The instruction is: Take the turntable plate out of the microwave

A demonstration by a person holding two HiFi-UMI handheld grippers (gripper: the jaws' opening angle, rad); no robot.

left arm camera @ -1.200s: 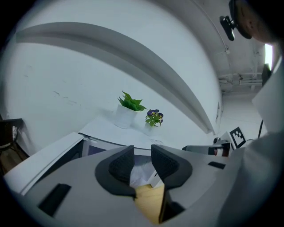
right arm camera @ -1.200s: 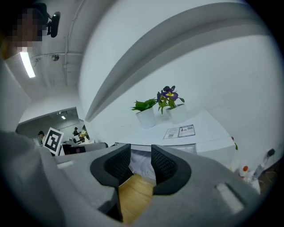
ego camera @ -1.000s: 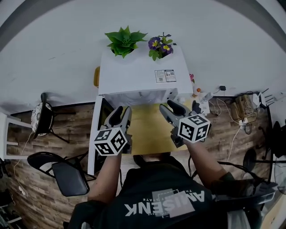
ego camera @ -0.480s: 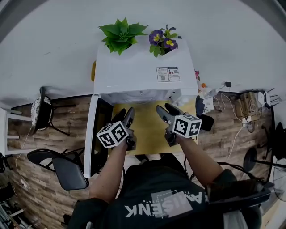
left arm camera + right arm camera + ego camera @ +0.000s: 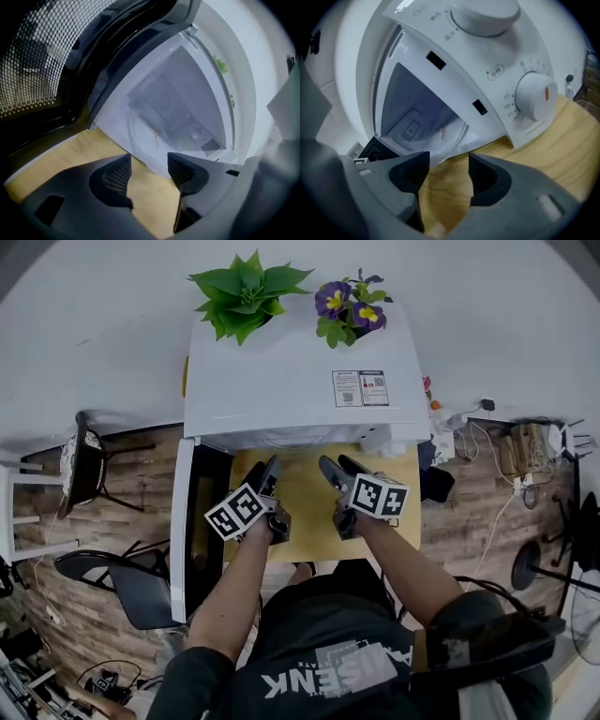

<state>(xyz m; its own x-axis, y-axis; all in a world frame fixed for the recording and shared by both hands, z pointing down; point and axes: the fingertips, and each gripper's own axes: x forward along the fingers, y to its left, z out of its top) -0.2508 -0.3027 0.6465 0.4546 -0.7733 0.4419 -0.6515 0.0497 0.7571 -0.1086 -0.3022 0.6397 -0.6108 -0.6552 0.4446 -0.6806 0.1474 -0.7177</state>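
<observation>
**Both claws at the microwave's mouth, plate straight ahead**

The white microwave (image 5: 281, 381) stands on the wooden worktop (image 5: 305, 517). In the head view its door (image 5: 192, 531) is swung out toward 9 o'clock. The left claw (image 5: 266, 472) and the right claw (image 5: 334, 468) hover side by side over the worktop, just in front of the open cavity, and both aim toward 12 o'clock. The jaws of each are opening and already stand wide. Nothing is between them; only bare worktop shows beyond.

The turntable plate (image 5: 159, 133) lies flat on the cavity floor, inside the oven. In the left gripper view its curved front rim shows just past the jaw tips at 12 o'clock. In the right gripper view a faint clear edge, probably the same rim, sits between 11 and 12 o'clock from the jaws, with the timer dial (image 5: 534, 101) off at 2 o'clock.

The plate is round, so it has no long axis to line up with. What matters is that its near edge faces both claws, so the coming reach should run straight in and low. Neither claw is clearly nearer; they sit about level with each other.

In the head view the oven's top hides the cavity and the plate altogether. The plate is clear glass against a pale floor, so its far rim is hard to trace in either gripper view.
</observation>
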